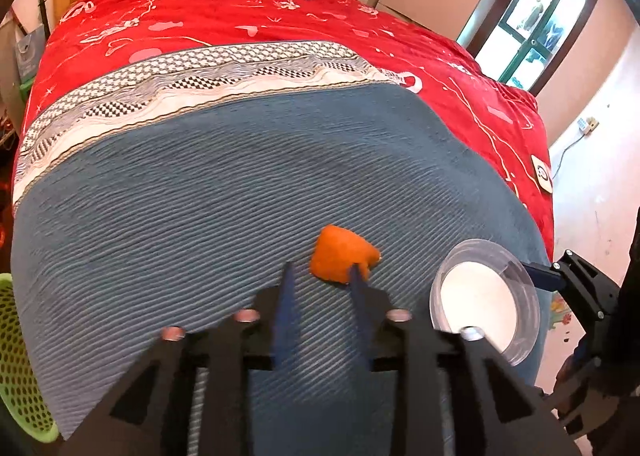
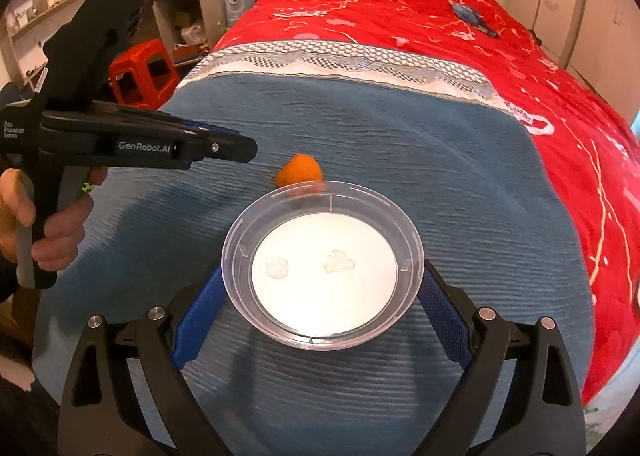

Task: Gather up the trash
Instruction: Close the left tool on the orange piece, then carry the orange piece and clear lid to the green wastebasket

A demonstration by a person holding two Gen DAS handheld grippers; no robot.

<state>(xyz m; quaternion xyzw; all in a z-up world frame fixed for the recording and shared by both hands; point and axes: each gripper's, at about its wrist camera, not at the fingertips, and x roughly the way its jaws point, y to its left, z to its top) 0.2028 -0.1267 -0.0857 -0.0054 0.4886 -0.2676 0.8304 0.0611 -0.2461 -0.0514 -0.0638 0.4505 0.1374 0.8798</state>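
orange peel (image 1: 340, 256) | on blue blanket | just beyond clear dish (image 2: 322, 268)

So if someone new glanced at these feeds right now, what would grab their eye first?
Probably the orange scrap lying on the blue blanket, right at the tips of the left gripper, whose jaws stand apart. Next, the clear plastic lid with a white centre, held between the right gripper's jaws. Behind both, the bright red bedspread fills the far half of the bed.

Both tongs share one build — black angular frames with silver round screws and blue textured fingers (image 2: 200, 320). The left tongs (image 1: 320, 272) body reads "GenRobot.AI" in white; a bare hand (image 2: 52, 223) with a dark sleeve grips its grey-black handle.
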